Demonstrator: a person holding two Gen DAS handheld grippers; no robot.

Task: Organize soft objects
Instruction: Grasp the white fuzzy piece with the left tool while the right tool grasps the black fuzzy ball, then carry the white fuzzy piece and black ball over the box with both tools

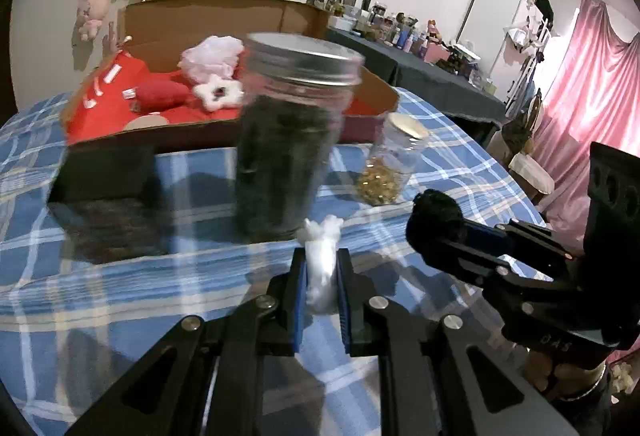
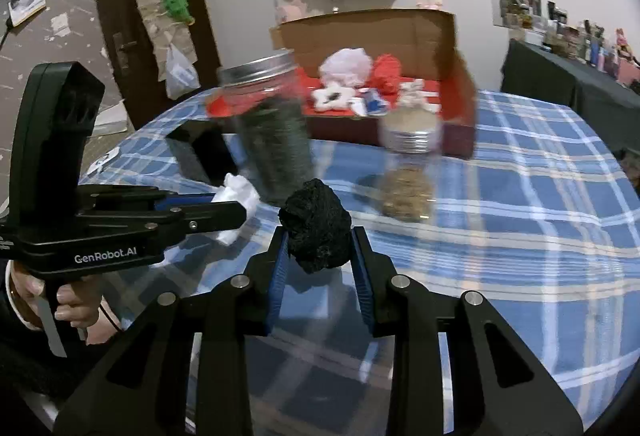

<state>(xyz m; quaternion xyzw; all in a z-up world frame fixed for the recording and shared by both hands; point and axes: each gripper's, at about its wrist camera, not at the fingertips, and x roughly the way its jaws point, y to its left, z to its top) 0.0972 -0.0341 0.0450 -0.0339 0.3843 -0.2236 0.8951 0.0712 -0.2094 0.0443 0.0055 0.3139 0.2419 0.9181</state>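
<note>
- The left claw [image 1: 322, 272] pinches a white soft wad [image 1: 321, 276] between its 2 blue pads; the wad's top sticks out above the fingertips, and its lower part is hidden between the pads.
- The right claw [image 2: 320, 240] pinches a black fuzzy ball [image 2: 316, 228]; the ball bulges above and in front of the pads, so the contact faces cannot be seen.
- Both soft objects are held above the surface [image 2: 520, 220], which carries a blue plaid cloth, on the near side of the jars.
- The large jar [image 1: 288, 140] with a metal lid holds dark contents. It is motion-blurred in both views, and its contents cannot be identified.
- The small jar [image 1: 390, 160] stands right of the large jar, apart from it. It holds golden-brown bits; blur hides their nature.
- The cardboard box [image 1: 224, 16] stands behind the jars with its flap raised. Inside, on a red lining, lie a pale pink puff [image 1: 214, 56], a red soft item [image 1: 162, 96] and a white star-shaped item [image 1: 218, 96]. The large jar hides part of the box interior.
- A black box [image 1: 104, 172] lies left of the large jar; its near part is dark and indistinct.
- In the right wrist view, a person's hand [image 2: 72, 300] grips the left claw's handle, partly cut off by the frame edge.
</note>
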